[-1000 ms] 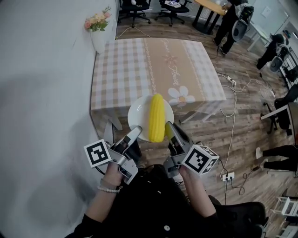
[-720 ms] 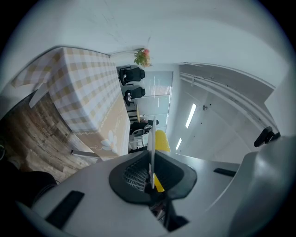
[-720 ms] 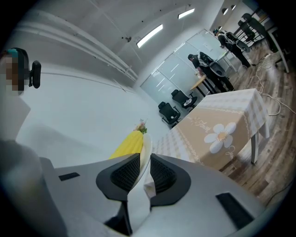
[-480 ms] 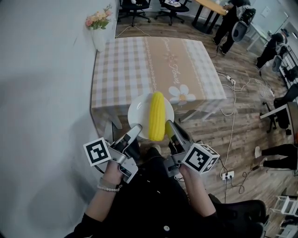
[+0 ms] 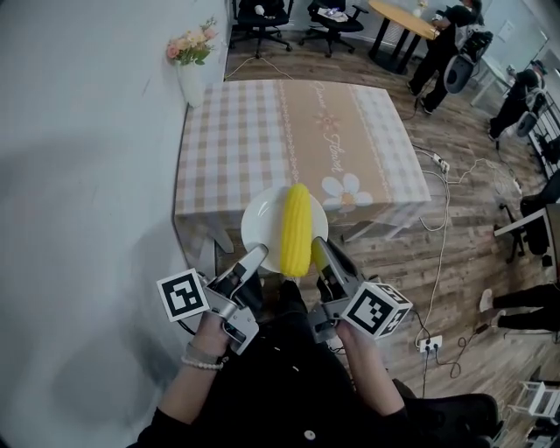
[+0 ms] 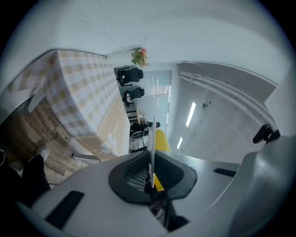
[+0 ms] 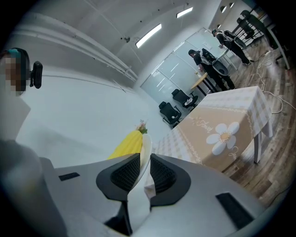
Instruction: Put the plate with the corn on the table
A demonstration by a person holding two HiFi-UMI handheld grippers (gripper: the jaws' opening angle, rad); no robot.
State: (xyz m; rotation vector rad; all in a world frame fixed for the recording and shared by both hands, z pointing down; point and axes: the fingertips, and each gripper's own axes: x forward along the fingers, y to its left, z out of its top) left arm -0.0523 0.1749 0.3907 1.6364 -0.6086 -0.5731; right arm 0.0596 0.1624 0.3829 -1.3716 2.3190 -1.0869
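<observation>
White plate (image 5: 261,229) is held in the air by both grippers and is not yet set down. In the head view it overlaps the near edge of the table (image 5: 367,131), while both gripper views show the table well apart from it. Corn (image 5: 296,229), a single yellow cob, lies along the plate's middle, running from the near rim toward the far rim. We find the left gripper (image 5: 256,255) at the plate's near-left rim. Its own view shows the jaws closed to a narrow slit, with the thin white rim clamped edge-on between the ribbed pads. We find the right gripper (image 5: 320,252) at the near-right rim. Its own view shows the jaws likewise nearly together and pinching the rim, with the cob just beyond them. The table carries a checked cloth (image 5: 227,149) with a beige centre band and a daisy print toward the near-right corner. We note a vase (image 5: 190,83) of flowers at the far-left corner, against the wall (image 5: 87,175). Chairs (image 5: 254,13) and people (image 5: 442,39) stand on the wood floor (image 5: 455,227) beyond the far edge. A cable (image 5: 437,188) trails beside the right edge.
</observation>
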